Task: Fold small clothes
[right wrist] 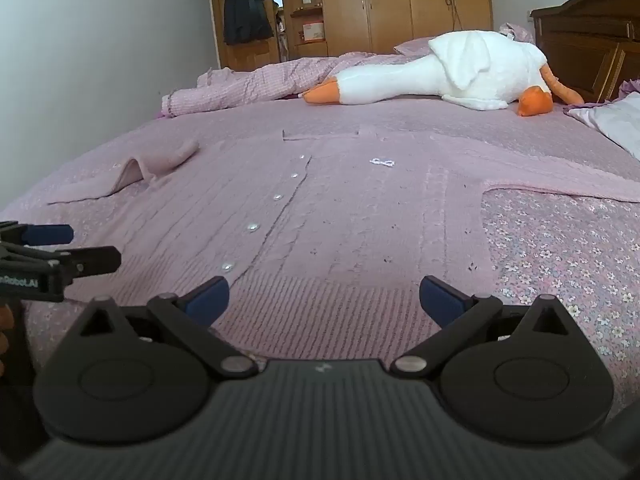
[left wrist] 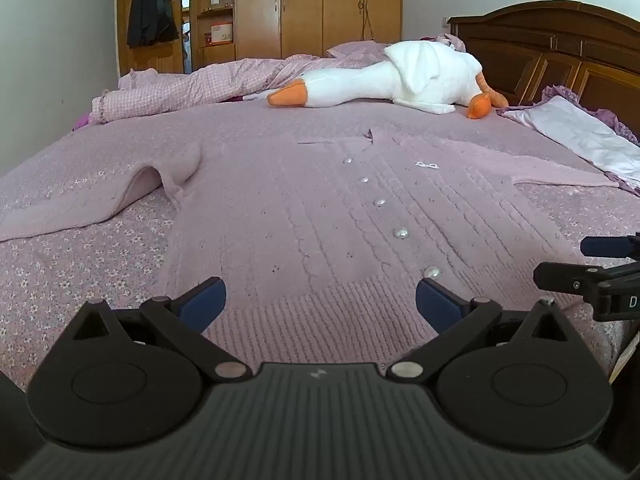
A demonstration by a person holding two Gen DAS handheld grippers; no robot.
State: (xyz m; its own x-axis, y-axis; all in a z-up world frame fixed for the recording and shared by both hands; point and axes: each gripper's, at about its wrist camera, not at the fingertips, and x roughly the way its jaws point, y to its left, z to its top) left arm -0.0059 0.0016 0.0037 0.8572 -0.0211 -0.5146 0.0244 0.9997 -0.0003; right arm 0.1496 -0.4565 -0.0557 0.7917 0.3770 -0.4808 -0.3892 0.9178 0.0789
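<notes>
Since the pink knitted cardigan (left wrist: 320,216) lies spread flat and buttoned across the middle of the frame on the floral bedspread (left wrist: 60,280), both sleeves out to the sides, no fold appears made yet. The left gripper (left wrist: 320,300) and right gripper (right wrist: 324,296) hover at its ribbed hem in the lower frame, jaws wide apart and empty; all folding seems left.
</notes>
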